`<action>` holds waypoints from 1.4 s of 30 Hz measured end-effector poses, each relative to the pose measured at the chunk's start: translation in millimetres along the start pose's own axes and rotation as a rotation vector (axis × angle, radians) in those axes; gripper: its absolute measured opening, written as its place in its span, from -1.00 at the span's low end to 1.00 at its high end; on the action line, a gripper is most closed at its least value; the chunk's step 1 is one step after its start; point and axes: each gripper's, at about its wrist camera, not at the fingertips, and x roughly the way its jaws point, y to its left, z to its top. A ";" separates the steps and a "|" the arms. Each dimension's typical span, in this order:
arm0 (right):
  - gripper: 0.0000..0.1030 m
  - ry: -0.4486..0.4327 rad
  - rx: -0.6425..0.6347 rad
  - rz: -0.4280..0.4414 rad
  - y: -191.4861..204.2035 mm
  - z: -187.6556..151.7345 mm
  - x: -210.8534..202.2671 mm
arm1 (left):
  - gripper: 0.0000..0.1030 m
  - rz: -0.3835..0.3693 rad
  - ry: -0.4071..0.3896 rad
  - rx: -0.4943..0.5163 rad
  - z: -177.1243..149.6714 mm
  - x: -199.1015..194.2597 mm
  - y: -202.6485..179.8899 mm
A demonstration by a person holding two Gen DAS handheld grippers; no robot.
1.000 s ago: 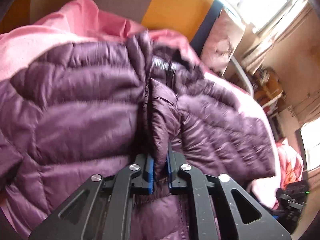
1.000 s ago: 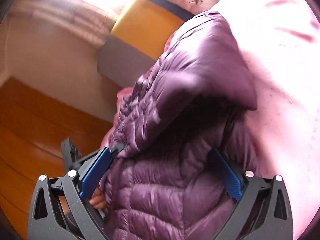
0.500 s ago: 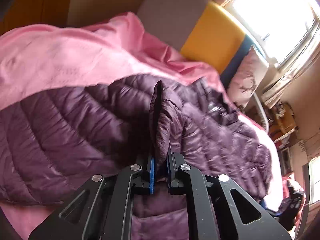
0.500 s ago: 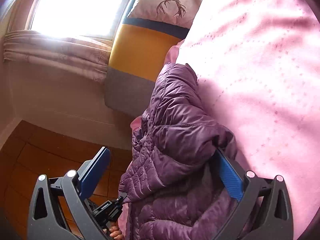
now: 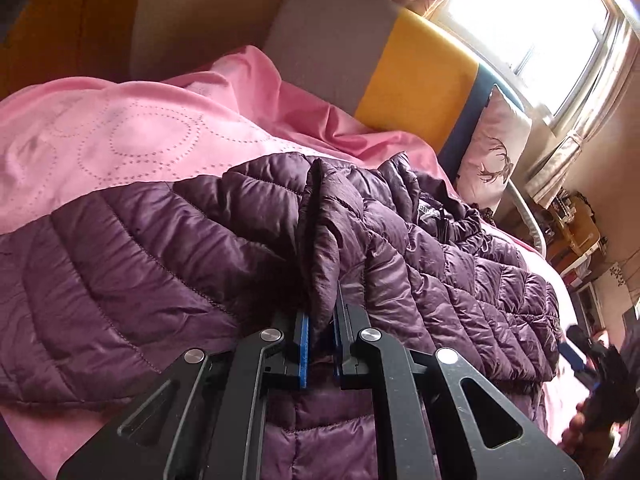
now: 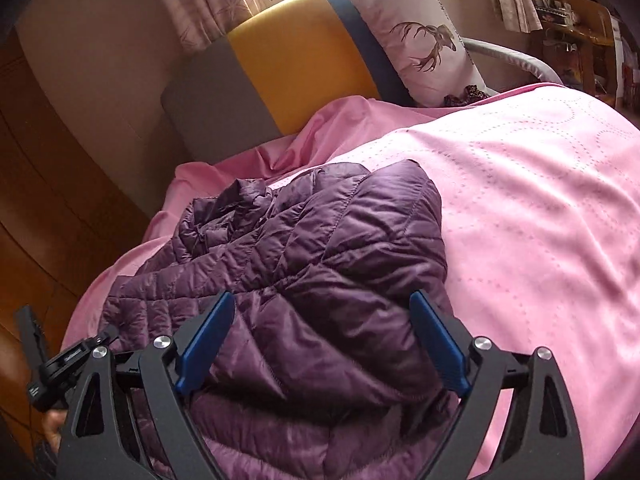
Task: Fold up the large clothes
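A purple quilted puffer jacket (image 5: 120, 264) lies spread on a pink bedspread (image 5: 120, 136). My left gripper (image 5: 320, 344) is shut on a raised fold of the jacket, which stands up between its blue pads. In the right wrist view the jacket (image 6: 320, 248) lies folded over on the pink bedspread (image 6: 540, 220). My right gripper (image 6: 320, 336) is open, its blue pads (image 6: 436, 344) wide apart just above the jacket's near part, holding nothing. The right gripper also shows at the far right of the left wrist view (image 5: 580, 360).
A grey, yellow and blue headboard (image 5: 412, 76) stands behind the bed, with a deer-print pillow (image 6: 416, 36) against it. A bright window (image 5: 532, 12) with curtains is beyond. Wooden floor (image 6: 48, 200) lies left of the bed. Cluttered shelves (image 5: 576, 232) stand at the right.
My right gripper has let the jacket go and pulled back; the jacket's side now lies folded flat on the bed. My left gripper has kept its hold on the fold and shifted slightly.
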 end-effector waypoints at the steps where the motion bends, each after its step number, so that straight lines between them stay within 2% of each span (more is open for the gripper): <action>1: 0.71 0.009 -0.010 -0.024 -1.4 2.6 8.9 | -0.85 0.008 0.007 0.006 -3.1 0.8 1.8; 6: 0.60 0.098 -0.016 -0.170 -19.4 -3.4 57.9 | -0.85 0.028 0.065 0.012 -21.5 19.8 9.1; 12: 0.68 0.058 -0.155 -0.310 -8.7 -24.2 76.7 | -0.84 0.054 0.047 0.028 -35.3 33.7 6.0; 14: 0.70 0.067 -0.175 -0.331 -6.0 -24.3 78.4 | -0.80 0.061 0.048 0.027 -34.2 32.5 5.3; 17: 0.72 0.072 -0.167 -0.318 -8.8 -23.0 75.2 | -0.71 0.062 0.049 0.013 -32.0 23.8 5.6; 20: 0.82 0.086 -0.185 -0.312 -3.9 -19.5 71.7 | -0.23 0.104 0.028 0.000 -30.8 6.1 5.0; 21: 0.83 0.082 -0.200 -0.316 -1.2 -18.8 67.6 | 0.03 0.119 0.000 -0.002 -30.5 -3.3 3.8; 22: 0.85 0.069 -0.214 -0.323 2.6 -18.7 62.8 | 0.15 0.150 -0.053 0.006 -29.3 -17.1 2.5; 24: 0.86 0.015 -0.234 -0.323 12.6 -17.5 47.8 | 0.17 0.182 -0.115 0.027 -25.1 -33.3 0.2; 26: 0.89 -0.026 -0.254 -0.288 26.4 -14.0 38.2 | 0.17 0.161 -0.139 0.036 -20.7 -39.9 -2.9; 29: 0.91 -0.040 -0.297 -0.233 55.7 -5.4 42.9 | 0.17 0.112 -0.138 0.080 -5.9 -32.6 -18.4; 31: 0.94 -0.031 -0.351 -0.205 79.6 -1.8 55.5 | 0.16 0.072 -0.118 0.109 4.8 -18.3 -30.2; 33: 0.95 0.000 -0.409 -0.211 98.6 -0.5 77.1 | 0.06 0.066 -0.083 0.121 11.5 0.2 -37.2; 37: 0.96 0.102 -0.418 -0.248 109.4 -3.0 123.8 | 0.01 0.073 0.044 0.093 8.5 47.0 -26.9; 42: 0.96 0.096 -0.410 -0.235 99.8 -15.2 143.6 | 0.01 0.064 0.024 0.114 -6.3 58.5 -20.4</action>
